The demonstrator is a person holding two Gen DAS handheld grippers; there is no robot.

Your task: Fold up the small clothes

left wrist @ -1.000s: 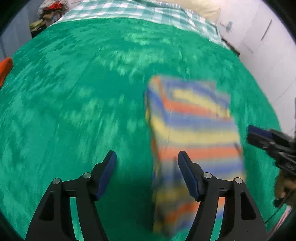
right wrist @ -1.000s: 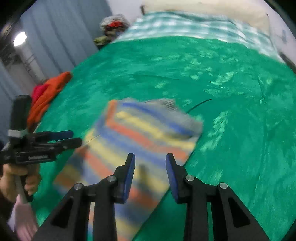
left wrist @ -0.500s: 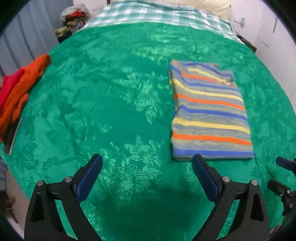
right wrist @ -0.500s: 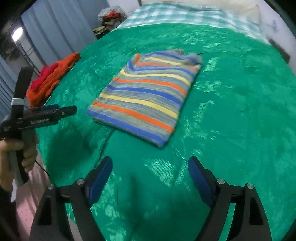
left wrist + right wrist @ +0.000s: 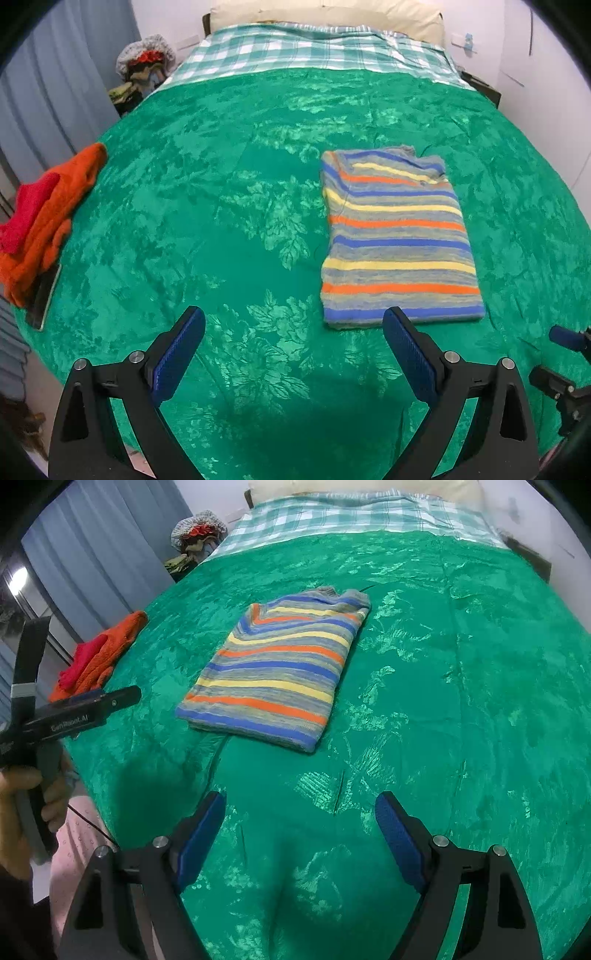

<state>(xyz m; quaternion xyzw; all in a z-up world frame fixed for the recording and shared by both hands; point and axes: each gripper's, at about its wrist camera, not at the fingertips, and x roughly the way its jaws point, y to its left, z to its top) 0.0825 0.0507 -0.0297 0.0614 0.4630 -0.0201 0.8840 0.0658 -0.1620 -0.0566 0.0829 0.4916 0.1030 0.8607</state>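
A striped sweater (image 5: 397, 240), grey with blue, yellow and orange bands, lies folded into a neat rectangle on the green bedspread (image 5: 221, 221). It also shows in the right wrist view (image 5: 280, 672). My left gripper (image 5: 293, 349) is open and empty, held back above the near edge of the bed, left of the sweater's near end. My right gripper (image 5: 300, 832) is open and empty, pulled back from the sweater. The left gripper also shows in the right wrist view (image 5: 74, 710), held in a hand.
An orange and red pile of clothes (image 5: 44, 218) lies at the bed's left edge over a flat dark object (image 5: 44, 295). A checked sheet (image 5: 314, 48) and pillow lie at the head. Clothes are heaped (image 5: 144, 70) by the curtain. A wall is on the right.
Both grippers have opened wide and pulled back from the sweater toward the near bed edge. The sweater, under the fingers a second ago, now lies flat and still.
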